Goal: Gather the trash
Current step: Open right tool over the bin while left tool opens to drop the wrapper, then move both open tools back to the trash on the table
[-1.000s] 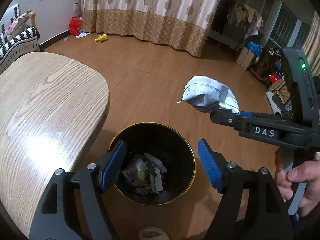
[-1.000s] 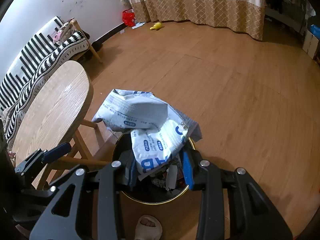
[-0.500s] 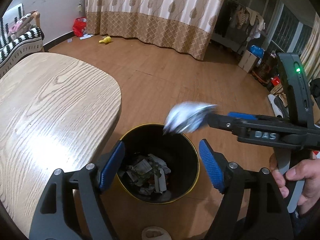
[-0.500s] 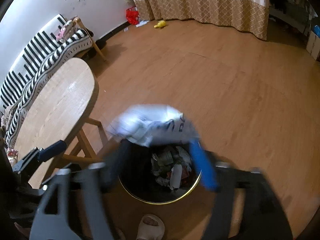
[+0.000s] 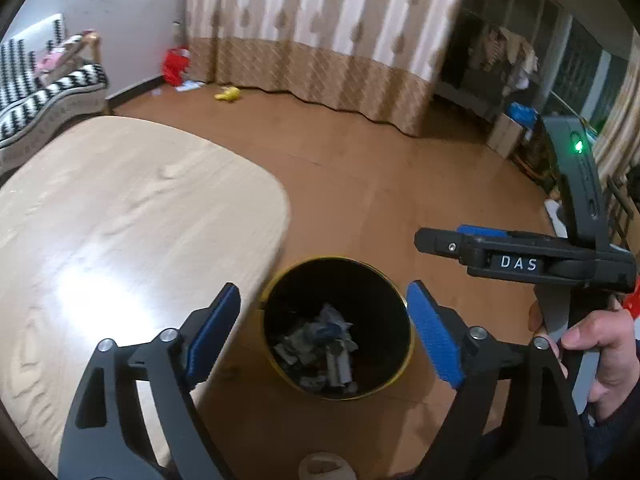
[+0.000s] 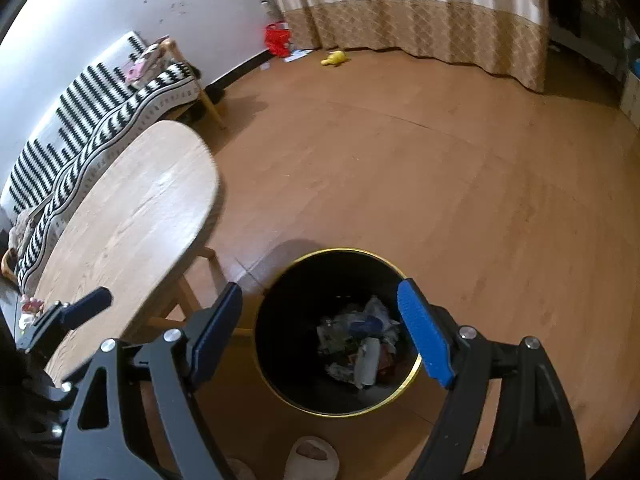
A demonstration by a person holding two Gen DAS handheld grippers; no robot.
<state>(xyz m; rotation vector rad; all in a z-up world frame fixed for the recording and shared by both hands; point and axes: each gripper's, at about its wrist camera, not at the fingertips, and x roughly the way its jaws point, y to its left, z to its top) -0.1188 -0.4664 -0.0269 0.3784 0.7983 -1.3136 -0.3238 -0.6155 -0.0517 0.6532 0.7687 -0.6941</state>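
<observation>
The crumpled paper and wrapper trash [image 6: 362,346] lies heaped at the bottom of a round black bin with a gold rim [image 6: 408,386], which stands on the floor directly below and ahead of both tools. The right gripper [image 6: 320,330] hangs over the bin's mouth with its blue pads spread wide and nothing between them. The left gripper [image 5: 324,330] is likewise wide apart and empty, framing the same bin from the table side. Neither is clearly nearer; both sit just above the rim.

Any further trash must lie away from the bin, so the next move probably means turning outward. The pale oval wooden table [image 6: 132,220], just beside the bin, shows a bare top here. Brown wood-look flooring [image 6: 440,168] runs to a beige patterned curtain [image 6: 420,12]; a small yellow object [image 6: 335,57] and a red bag [image 6: 278,38] lie well apart near the wall, beside a black-and-white striped sofa [image 6: 104,120].
</observation>
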